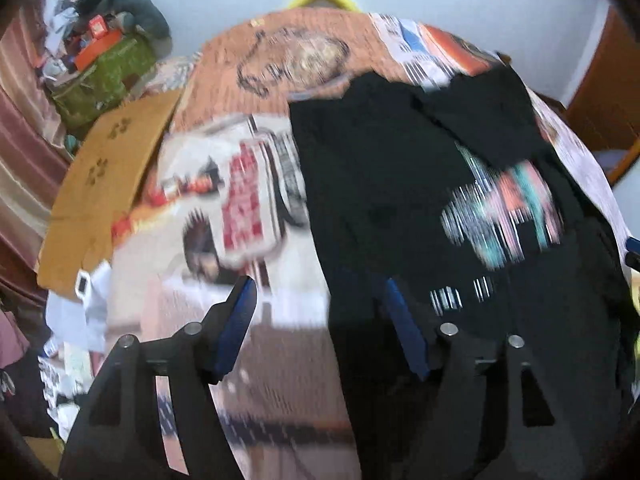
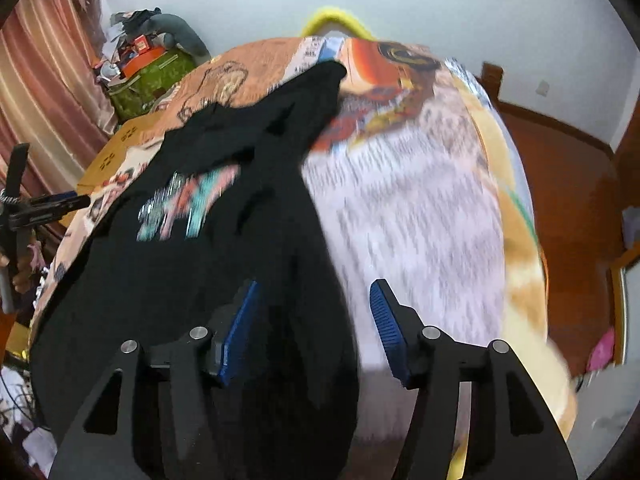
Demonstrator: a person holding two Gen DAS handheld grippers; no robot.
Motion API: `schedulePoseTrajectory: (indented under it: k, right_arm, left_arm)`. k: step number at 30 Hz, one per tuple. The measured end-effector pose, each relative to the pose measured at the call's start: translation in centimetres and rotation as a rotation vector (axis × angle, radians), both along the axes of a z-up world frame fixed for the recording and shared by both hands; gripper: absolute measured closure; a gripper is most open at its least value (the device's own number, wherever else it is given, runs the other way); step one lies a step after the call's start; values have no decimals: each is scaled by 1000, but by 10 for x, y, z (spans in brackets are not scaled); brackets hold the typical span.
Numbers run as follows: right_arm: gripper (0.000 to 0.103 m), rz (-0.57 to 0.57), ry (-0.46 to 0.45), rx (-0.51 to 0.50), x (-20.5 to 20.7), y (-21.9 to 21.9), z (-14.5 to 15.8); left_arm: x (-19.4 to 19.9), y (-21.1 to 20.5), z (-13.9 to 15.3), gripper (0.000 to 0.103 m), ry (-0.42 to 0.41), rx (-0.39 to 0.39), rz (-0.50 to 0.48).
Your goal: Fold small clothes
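A black T-shirt (image 1: pixel 400 184) with a pink, teal and white print lies spread on a patterned bedspread (image 1: pixel 240 200); it also shows in the right wrist view (image 2: pixel 224 240). My left gripper (image 1: pixel 320 300) is open, its right finger over the shirt's left edge near the hem, its left finger over the bedspread. My right gripper (image 2: pixel 314 300) is open, straddling the shirt's right edge: its left finger is over black cloth, its right finger over the bedspread (image 2: pixel 420 220). Both views are motion-blurred. The left gripper (image 2: pixel 52 202) shows at the left of the right wrist view.
A cardboard box (image 1: pixel 104 184) sits beside the bed at the left. A green bag with clutter (image 1: pixel 104 72) stands behind it by a curtain. A yellow object (image 2: pixel 336 20) shows at the bed's far end. A wooden floor (image 2: pixel 568 200) lies to the right.
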State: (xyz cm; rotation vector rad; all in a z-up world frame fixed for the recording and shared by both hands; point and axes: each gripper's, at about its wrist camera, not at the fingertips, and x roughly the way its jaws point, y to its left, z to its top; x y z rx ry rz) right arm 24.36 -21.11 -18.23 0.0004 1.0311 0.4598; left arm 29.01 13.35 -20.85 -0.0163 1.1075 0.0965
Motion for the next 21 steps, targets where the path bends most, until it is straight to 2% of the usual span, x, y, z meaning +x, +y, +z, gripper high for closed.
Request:
schedulePoseTrajectory:
  k: [3,8,10,11,12,13,14,15,17,21]
  right_arm:
    - [49,-39,28,-11,-13,-6,-14]
    - [49,-43,74,27,-28,-7,-30]
    - [53,-40,69,6,-30,-4,-36]
    - [61,-48,72,5,-29,-4,-39]
    - [72,-59,77,12,-28,-5,-40]
    - [78,-74,83,30,-26,-7,-40]
    - [87,-74,90,53,-25,-9,-40]
    - [91,-72,90,70,-25,-11,-38]
    - [94,-67,69,77,-28,-11,-31]
    - [94,-26,37,127,-39,-8,-13]
  left_arm:
    - [-23,-9,-10,36,37,-41,-12]
    - [-58,-22,-28,38,81,-159,-28]
    - [-70,-31,-33,57,78,-167,-44]
    - [-73,-33,-32,61,63,-161,-46]
    - [-76,-34,-31,80,51,-155,-45]
    - [-77,-33,-30,97,47,-146,-30]
    - [-77,-31,-29,97,45,-138,-14]
    - [-77,-28,-27,97,36,-127,6]
    - [-75,-15,-22,97,11,-65,41]
    - [-64,12,-17,98,-13,6,100]
